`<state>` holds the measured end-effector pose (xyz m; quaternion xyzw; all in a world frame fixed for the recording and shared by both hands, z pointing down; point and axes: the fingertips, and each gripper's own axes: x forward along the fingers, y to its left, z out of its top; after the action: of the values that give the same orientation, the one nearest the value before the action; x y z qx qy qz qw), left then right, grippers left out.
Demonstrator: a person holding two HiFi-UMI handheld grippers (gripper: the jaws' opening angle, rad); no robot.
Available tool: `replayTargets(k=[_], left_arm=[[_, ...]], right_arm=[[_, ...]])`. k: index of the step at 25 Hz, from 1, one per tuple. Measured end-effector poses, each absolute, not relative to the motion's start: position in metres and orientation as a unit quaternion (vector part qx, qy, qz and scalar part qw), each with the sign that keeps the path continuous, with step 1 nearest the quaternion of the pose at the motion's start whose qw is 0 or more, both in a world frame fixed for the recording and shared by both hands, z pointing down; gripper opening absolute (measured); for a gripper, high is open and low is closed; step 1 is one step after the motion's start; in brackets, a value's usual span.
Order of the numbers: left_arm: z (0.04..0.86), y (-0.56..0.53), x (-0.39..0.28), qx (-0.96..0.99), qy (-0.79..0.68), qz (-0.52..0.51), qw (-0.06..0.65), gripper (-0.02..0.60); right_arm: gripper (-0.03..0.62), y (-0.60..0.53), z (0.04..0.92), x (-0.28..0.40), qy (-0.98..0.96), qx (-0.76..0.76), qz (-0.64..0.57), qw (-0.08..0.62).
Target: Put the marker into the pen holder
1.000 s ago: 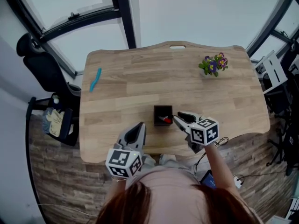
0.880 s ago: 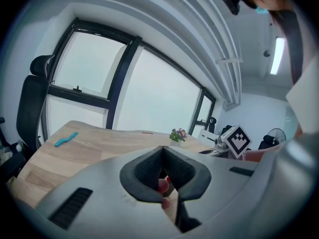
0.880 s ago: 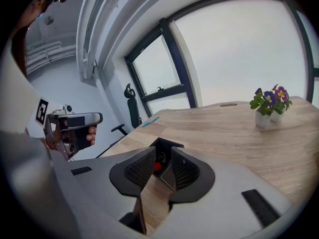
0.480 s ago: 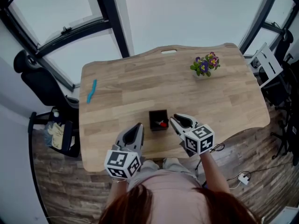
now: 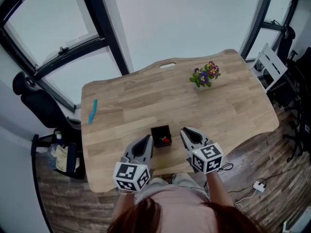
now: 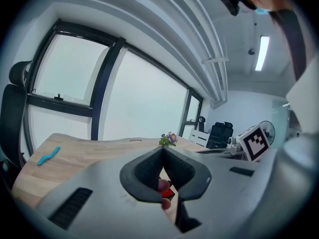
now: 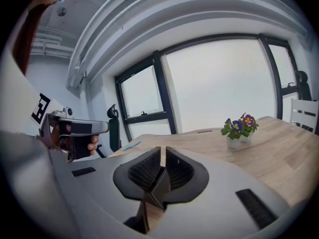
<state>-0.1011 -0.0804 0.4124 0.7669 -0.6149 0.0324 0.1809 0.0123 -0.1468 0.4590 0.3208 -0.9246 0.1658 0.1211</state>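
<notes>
1. The marker [image 5: 166, 140] is in. Its red end shows inside the black pen holder [image 5: 158, 130], over at the right side of the opening. By my reading, the task is done.
2. The holder stands on the wooden table [image 5: 218, 106], toward the person's edge, and it's flanked closely by both tools.
3. The left gripper [image 5: 147, 140] sits just left of the holder with its jaws pressed together, tips meeting, pinching nothing.
4. The right gripper [image 5: 186, 132] is just to the right. Its jaws have just been closing and now stand a thin slit apart, with nothing between them.
5. Further out are a small flower pot [image 5: 204, 76] at the far right and a blue thing [image 5: 92, 111] near the left edge, both well apart from the action.
6. The danger now is a careless pull-away. Either gripper could clip the holder's rim and tip it over. That would spill the marker out, perhaps over the table's near edge.
</notes>
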Motion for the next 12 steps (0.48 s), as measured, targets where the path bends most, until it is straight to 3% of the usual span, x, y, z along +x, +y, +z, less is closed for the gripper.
replayTargets(k=[12], left_arm=[[0.4,-0.096,-0.086,0.786,-0.594,0.034,0.168,0.0]], right_arm=[[0.0,-0.155,0.427,0.052,-0.901,0.408,0.132,0.073]])
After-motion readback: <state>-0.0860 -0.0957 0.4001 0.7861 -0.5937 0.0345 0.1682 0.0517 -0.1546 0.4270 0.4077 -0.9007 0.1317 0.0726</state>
